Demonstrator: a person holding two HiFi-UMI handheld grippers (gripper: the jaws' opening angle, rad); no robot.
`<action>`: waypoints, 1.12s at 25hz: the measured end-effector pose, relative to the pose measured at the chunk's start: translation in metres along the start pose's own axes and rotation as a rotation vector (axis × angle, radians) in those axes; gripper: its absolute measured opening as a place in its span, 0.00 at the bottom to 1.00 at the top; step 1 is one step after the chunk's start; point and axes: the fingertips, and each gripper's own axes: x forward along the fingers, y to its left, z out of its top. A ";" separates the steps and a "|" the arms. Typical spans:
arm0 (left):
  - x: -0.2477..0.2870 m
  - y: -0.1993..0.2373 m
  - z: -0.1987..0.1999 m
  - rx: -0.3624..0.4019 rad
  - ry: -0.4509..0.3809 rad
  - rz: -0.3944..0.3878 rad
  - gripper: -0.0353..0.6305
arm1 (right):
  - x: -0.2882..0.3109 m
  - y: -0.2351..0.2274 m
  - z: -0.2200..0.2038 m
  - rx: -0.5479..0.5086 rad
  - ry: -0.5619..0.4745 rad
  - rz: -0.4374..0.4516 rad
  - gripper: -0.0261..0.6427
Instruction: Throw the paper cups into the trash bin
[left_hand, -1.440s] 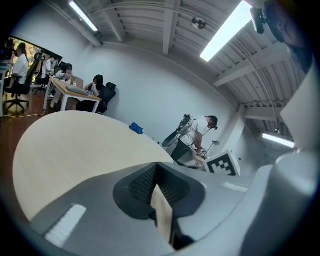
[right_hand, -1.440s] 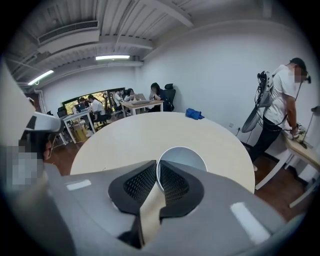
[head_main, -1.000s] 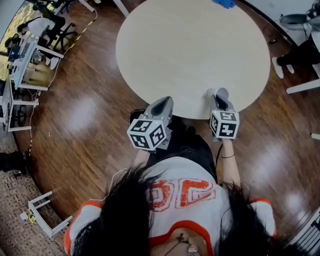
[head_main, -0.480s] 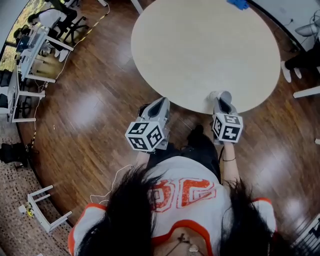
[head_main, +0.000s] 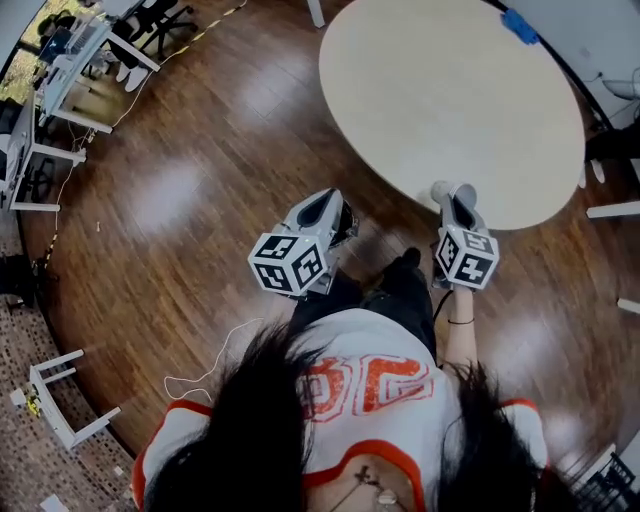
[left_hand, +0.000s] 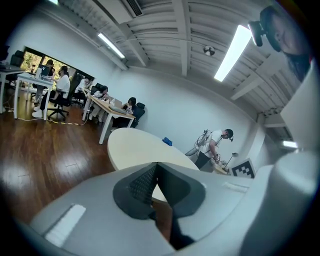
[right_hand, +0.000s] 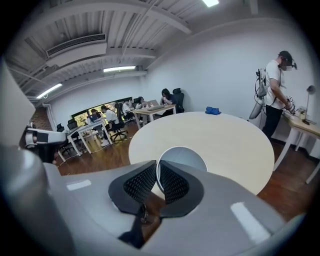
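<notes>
My right gripper (head_main: 452, 192) (right_hand: 158, 169) is shut on the rim of a white paper cup (right_hand: 183, 158), with the thin wall pinched between the two pads. The cup (head_main: 438, 189) hangs at the near edge of the round beige table (head_main: 450, 100) (right_hand: 215, 132). My left gripper (head_main: 338, 212) (left_hand: 156, 169) is over the wood floor to the left of the table (left_hand: 132, 147). Its jaws meet at the tips with nothing between them. No trash bin shows in any view.
A small blue thing (head_main: 520, 25) (right_hand: 212, 110) lies at the table's far edge. Office desks and chairs (head_main: 60, 60) stand at the far left, with seated people. A white frame (head_main: 50, 395) and a cable (head_main: 200, 375) lie on the floor. A person (right_hand: 277, 90) stands at a desk to the right.
The table has slid up and to the right in the head view. Both grippers have come back from its edge, the left one now over bare floor. The cup stays in the right gripper.
</notes>
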 end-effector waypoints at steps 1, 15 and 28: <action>-0.007 0.010 0.000 -0.005 -0.001 0.005 0.05 | 0.002 0.013 -0.001 -0.010 0.002 0.008 0.08; -0.081 0.098 -0.029 -0.156 -0.040 0.151 0.05 | 0.036 0.158 -0.040 -0.173 0.170 0.225 0.08; -0.056 0.125 -0.099 -0.236 -0.028 0.230 0.05 | 0.112 0.224 -0.123 -0.486 0.381 0.482 0.08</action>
